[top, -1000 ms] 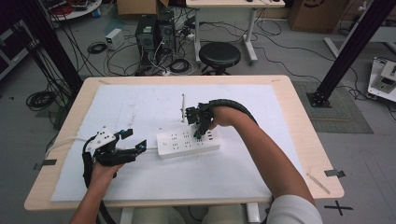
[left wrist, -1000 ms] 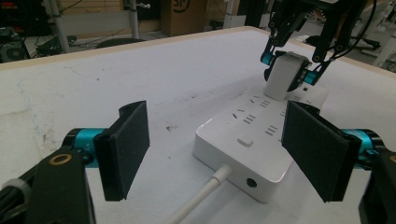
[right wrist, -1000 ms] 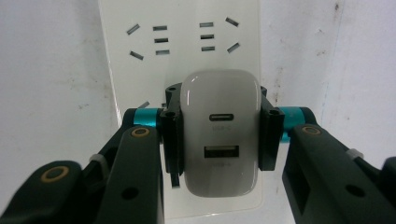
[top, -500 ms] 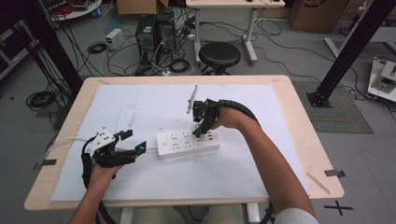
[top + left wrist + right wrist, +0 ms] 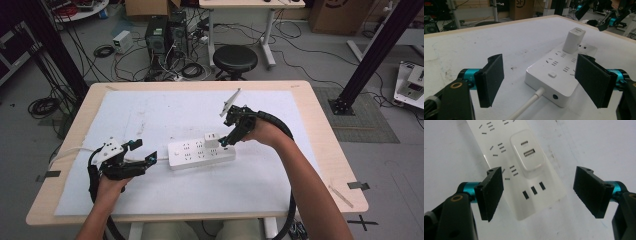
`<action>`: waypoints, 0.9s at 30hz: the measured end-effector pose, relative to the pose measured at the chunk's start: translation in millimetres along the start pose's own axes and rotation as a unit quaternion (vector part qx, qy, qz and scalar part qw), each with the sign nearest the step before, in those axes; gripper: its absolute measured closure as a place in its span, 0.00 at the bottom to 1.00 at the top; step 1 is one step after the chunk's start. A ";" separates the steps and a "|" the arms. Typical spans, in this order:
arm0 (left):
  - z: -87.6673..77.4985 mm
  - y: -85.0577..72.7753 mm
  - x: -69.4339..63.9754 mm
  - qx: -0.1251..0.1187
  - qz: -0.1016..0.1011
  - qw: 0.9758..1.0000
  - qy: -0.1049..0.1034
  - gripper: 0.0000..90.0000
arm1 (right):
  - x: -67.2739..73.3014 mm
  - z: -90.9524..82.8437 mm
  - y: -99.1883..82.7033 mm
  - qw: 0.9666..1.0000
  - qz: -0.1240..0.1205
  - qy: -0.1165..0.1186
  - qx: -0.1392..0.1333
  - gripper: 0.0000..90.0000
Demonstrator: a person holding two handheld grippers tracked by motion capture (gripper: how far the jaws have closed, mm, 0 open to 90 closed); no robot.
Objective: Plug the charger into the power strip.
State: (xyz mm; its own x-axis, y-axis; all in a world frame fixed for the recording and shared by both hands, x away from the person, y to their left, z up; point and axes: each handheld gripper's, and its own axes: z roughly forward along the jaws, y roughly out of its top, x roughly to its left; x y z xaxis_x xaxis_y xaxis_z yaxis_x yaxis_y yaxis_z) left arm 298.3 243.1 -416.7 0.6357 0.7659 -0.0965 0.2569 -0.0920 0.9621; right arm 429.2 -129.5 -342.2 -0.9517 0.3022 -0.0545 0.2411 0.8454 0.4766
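your left gripper (image 5: 145,161) sits low on the white sheet (image 5: 150,115) at the left end of the power strip (image 5: 200,154), jaws wide apart with nothing between them. in the left gripper view (image 5: 539,82) the strip's (image 5: 560,75) near end with its white cable (image 5: 529,105) lies right in the gap between the pads, but neither pad touches it. the square button on the strip (image 5: 552,74) faces up near that end.

your right gripper (image 5: 231,134) hangs over the right end of the strip, tilted down toward it, jaws spread wide and holding nothing. in the right gripper view (image 5: 539,190) the white charger block (image 5: 527,152) stands plugged into the strip (image 5: 506,170), two usb slots facing the camera. it is beyond the pads, not between them. three small dark ports sit on the strip just below the charger.

in the high view the charger (image 5: 210,138) stands upright on the strip's right half, just beside your right gripper's tips. contact there is too small to tell. the strip lies roughly mid-table (image 5: 325,165), slightly angled, between your two hands. your right hand (image 5: 262,132) is above the table, your left hand (image 5: 111,182) near the front edge.
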 end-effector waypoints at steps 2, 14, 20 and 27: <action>-0.1 -0.4 -0.3 -0.001 0.000 1.000 0.001 0.26 | 1.3 -4.8 -7.2 1.000 0.015 -0.005 -0.008 0.27; -0.4 -0.6 -0.9 -0.005 0.003 1.000 -0.001 0.26 | 21.9 -24.8 -52.7 0.992 0.102 -0.054 -0.058 0.24; -2.6 -0.6 -1.4 -0.011 0.001 1.000 0.000 0.26 | 28.0 -35.5 -75.8 0.983 0.146 -0.070 -0.081 0.24; -3.2 -0.2 -1.9 -0.010 0.005 1.000 -0.002 0.26 | 36.2 -44.2 -96.7 0.978 0.164 -0.090 -0.096 0.24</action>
State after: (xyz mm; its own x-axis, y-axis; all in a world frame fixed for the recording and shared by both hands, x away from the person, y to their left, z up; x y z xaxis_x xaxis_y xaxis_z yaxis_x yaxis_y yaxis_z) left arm 294.7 243.7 -415.9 0.6409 0.7625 -0.0885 0.2364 -0.0864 0.9678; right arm 363.1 -219.7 -351.5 -0.7759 0.6307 -0.0164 0.4714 0.5968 0.6494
